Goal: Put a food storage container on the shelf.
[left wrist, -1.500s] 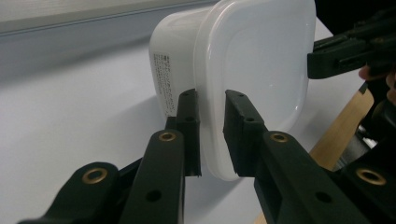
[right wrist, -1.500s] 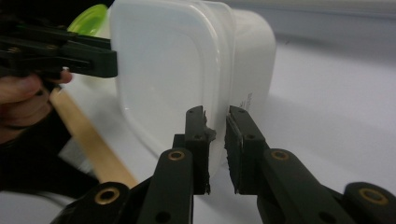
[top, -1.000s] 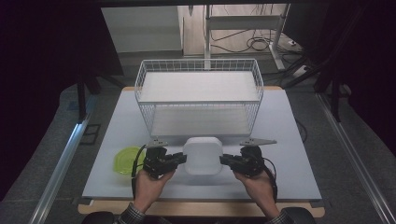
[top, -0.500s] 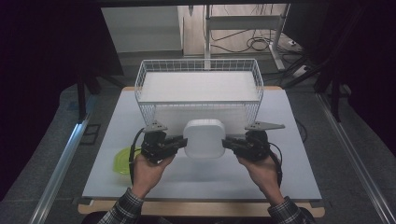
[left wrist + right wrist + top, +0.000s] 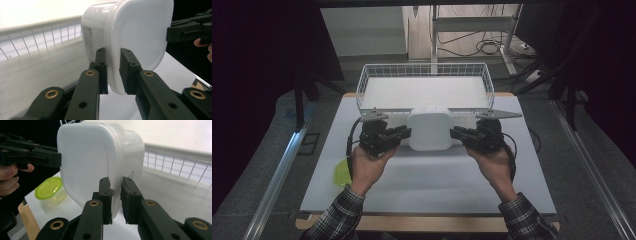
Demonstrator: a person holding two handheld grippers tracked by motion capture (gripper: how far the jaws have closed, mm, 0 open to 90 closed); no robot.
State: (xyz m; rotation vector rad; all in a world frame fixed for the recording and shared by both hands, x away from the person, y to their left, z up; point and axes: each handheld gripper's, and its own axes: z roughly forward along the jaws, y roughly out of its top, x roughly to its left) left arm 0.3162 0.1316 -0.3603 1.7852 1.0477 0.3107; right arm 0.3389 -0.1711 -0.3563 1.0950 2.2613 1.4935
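Observation:
A white lidded plastic container (image 5: 430, 128) hangs in the air above the table, just in front of the wire basket (image 5: 367, 80). My left gripper (image 5: 404, 134) is shut on the lid rim at the container's left side. My right gripper (image 5: 455, 134) is shut on the rim at its right side. In the left gripper view the jaws pinch the edge of the white container (image 5: 135, 37), and the other gripper (image 5: 190, 27) shows beyond it. In the right gripper view the jaws clamp the rim of the container (image 5: 95, 167) the same way.
A small clear tub with a green lid (image 5: 341, 175) sits on the white table (image 5: 432, 180) at the front left, also seen as the green-lidded tub (image 5: 50, 191). The white wire basket (image 5: 175, 162) stands at the table's back. Dark floor and metal rails flank the table.
Both grippers have risen with the white container between them and carried it away from me toward the basket's front wall. Both grips are unchanged.

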